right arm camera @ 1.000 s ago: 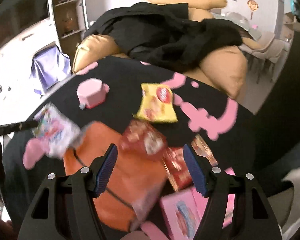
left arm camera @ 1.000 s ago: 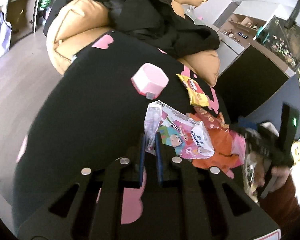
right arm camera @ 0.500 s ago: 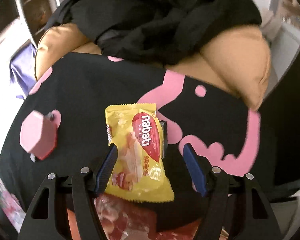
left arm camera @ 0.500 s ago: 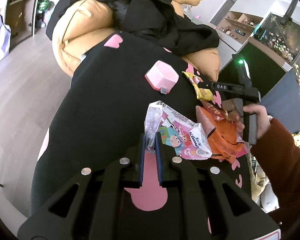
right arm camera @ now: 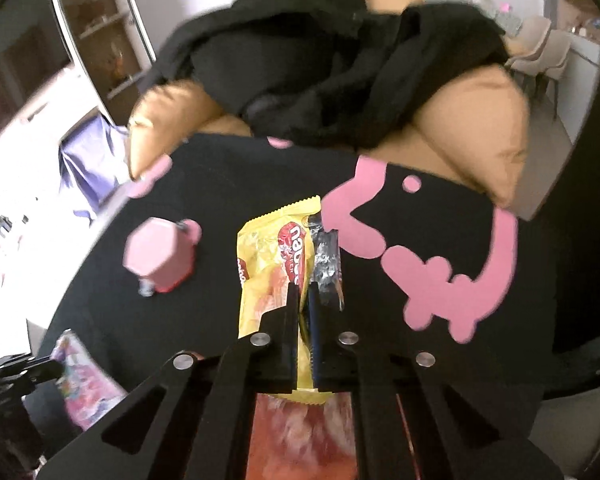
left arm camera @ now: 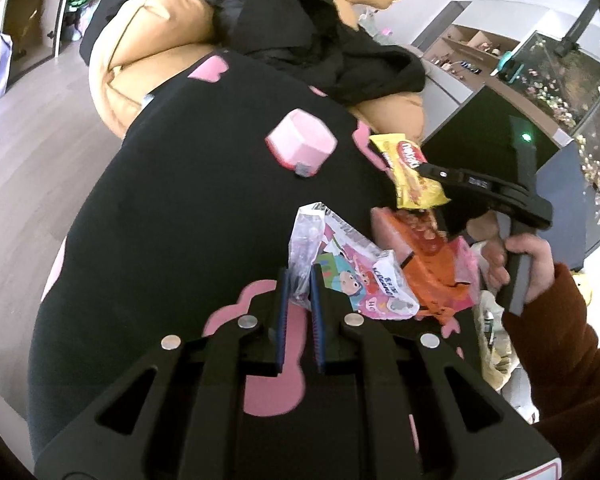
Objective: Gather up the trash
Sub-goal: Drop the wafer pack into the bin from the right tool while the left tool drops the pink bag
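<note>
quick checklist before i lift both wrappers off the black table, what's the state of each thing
1. Right hand-held gripper shut on the yellow wafer packet: ok.
2. Left hand-held gripper shut on the clear cartoon wrapper: ok.
3. Yellow wafer packet held well in from its edge: cannot tell, its side looks folded between the fingers.
4. Pink box apart from both wrappers: ok.
5. All trash collected: not ok, the orange bag and the red snack pack lie on the black table.
</note>
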Motion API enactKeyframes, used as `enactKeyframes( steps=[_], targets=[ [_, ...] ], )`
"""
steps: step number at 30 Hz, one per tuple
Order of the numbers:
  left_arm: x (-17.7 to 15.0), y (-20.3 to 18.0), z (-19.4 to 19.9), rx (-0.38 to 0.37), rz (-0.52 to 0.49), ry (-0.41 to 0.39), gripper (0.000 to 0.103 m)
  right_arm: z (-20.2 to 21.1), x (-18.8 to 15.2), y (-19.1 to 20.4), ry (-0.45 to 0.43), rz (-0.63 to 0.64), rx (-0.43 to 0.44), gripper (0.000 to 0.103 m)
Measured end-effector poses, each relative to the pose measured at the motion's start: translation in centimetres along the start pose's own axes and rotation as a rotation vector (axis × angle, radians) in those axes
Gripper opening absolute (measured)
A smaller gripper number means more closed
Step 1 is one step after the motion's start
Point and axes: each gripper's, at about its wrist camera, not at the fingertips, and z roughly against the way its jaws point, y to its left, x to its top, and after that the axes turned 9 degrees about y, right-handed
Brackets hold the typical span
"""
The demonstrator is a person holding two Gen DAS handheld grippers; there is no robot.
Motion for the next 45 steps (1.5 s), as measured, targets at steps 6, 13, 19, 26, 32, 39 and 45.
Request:
enactKeyframes(
  steps=[6,13,19,26,32,39,45],
  targets=[
    [0.1,-2.8,2.1,-0.007,-0.036,-0.062,0.010,7.0,-2.5,0.6,-0.120,0.015,-0.029,0.006],
    [-0.2,-8.1,5.2,-0.006,-0.127,-0.160,0.010,12.9,-6.7,0.1,-0.219,0.032,-0.045,0.006],
    [-2.1,-13.3,6.4,0.016,-0.222,-0.194,0.010,17.2,-11.6,-1.5,-0.289,0.021,-0.094,0.006],
    [-4.3,-19.2,7.3,0.013,-0.328,-0.225,0.010,22.5,-17.4,-4.2,-0.366,-0.015,-0.135,0.006],
    [-5.5,-25.2,7.3,-0.033,-0.425,-0.241,0.010,26.2,-22.3,-6.8,-0.419,-0.058,-0.179,0.006],
    [-6.3,-30.6,4.5,-0.099,-0.478,-0.176,0.010,28.6,-27.1,-10.9,-0.442,-0.131,-0.235,0.006],
    [-7.7,-33.7,1.6,-0.138,-0.523,-0.109,0.010,29.6,-30.8,-14.0,-0.451,-0.200,-0.256,0.006]
  ],
)
